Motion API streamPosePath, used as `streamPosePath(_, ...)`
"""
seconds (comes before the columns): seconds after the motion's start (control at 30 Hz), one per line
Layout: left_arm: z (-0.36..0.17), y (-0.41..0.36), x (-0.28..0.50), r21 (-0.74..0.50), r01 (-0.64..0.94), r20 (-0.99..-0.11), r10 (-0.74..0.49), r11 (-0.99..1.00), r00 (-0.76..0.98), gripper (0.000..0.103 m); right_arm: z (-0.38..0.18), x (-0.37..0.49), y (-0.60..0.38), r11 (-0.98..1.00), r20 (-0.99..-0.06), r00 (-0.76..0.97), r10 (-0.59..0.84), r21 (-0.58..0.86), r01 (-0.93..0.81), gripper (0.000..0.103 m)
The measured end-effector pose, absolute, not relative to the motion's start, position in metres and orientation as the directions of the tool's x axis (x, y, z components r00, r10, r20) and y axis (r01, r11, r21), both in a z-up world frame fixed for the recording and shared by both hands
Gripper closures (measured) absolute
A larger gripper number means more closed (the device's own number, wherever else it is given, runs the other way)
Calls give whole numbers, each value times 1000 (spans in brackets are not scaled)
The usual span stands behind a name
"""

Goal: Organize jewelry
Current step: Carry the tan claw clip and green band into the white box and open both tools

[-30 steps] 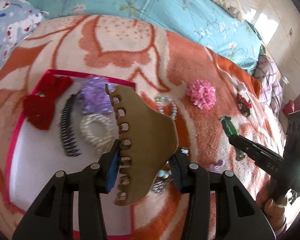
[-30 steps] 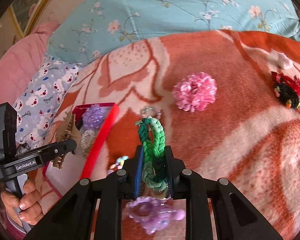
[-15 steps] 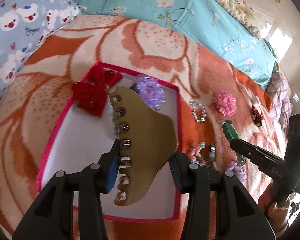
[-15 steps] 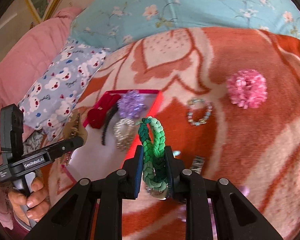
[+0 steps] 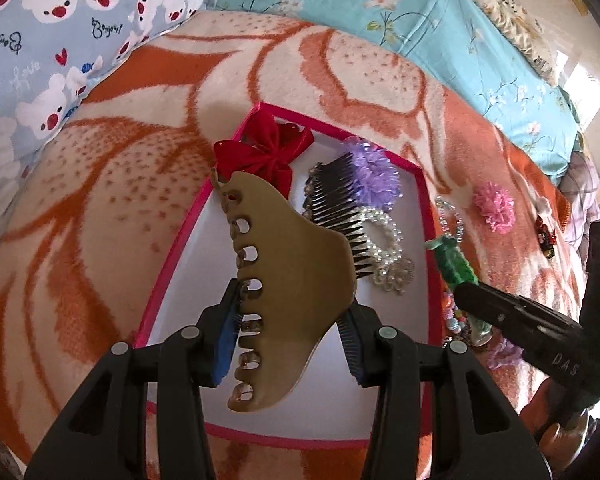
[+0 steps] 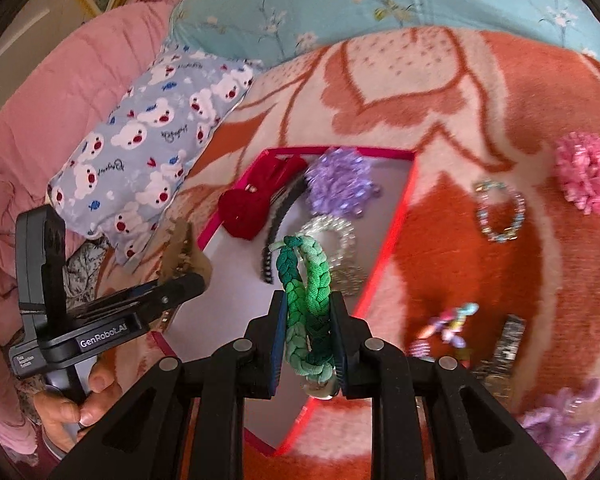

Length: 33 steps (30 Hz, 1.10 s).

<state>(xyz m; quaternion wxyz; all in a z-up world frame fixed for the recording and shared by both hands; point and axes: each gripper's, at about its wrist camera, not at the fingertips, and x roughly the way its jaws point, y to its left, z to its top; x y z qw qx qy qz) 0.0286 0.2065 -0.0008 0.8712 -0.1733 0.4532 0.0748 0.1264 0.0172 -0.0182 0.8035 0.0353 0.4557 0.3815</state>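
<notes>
My left gripper point(image 5: 288, 332) is shut on a tan claw hair clip point(image 5: 288, 280) and holds it above the near half of a white tray with a pink rim point(image 5: 172, 256). The tray holds a red bow point(image 5: 264, 154), a black comb point(image 5: 332, 208), a purple scrunchie point(image 5: 374, 178) and a pearl bracelet point(image 5: 384, 244). My right gripper point(image 6: 308, 344) is shut on a green braided band point(image 6: 306, 300) above the tray's right rim point(image 6: 392, 236). The band also shows in the left wrist view point(image 5: 454, 264).
On the orange blanket right of the tray lie a pink scrunchie point(image 6: 586, 172), a bead bracelet point(image 6: 500, 210), a colourful bead piece point(image 6: 450, 324), a dark clip point(image 6: 508, 340) and a lilac scrunchie point(image 6: 560, 424). A bear-print pillow point(image 6: 152, 128) lies at the left.
Both grippers have moved left, from over the blanket to over the tray. The clip and the green band stay gripped. The tray's items have come into fuller view.
</notes>
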Motion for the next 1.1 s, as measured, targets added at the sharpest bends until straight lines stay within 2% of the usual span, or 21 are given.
streamPosePath(0.57,-28,223,57,-227,-300,-840,-31,926,542,60,-58,149,58,733,-751,268,604,391,-556,82)
streamPosePath(0.93,-36,222,62,-217,-295,-852,-33,930,522,59,-58,149,62,720,-748,257,611,391,-574,78)
streamPosePath(1.1,-36,220,64,-205,-292,-854,-25,934,520,59,-58,148,64,715,-749,255,611,383,-585,73)
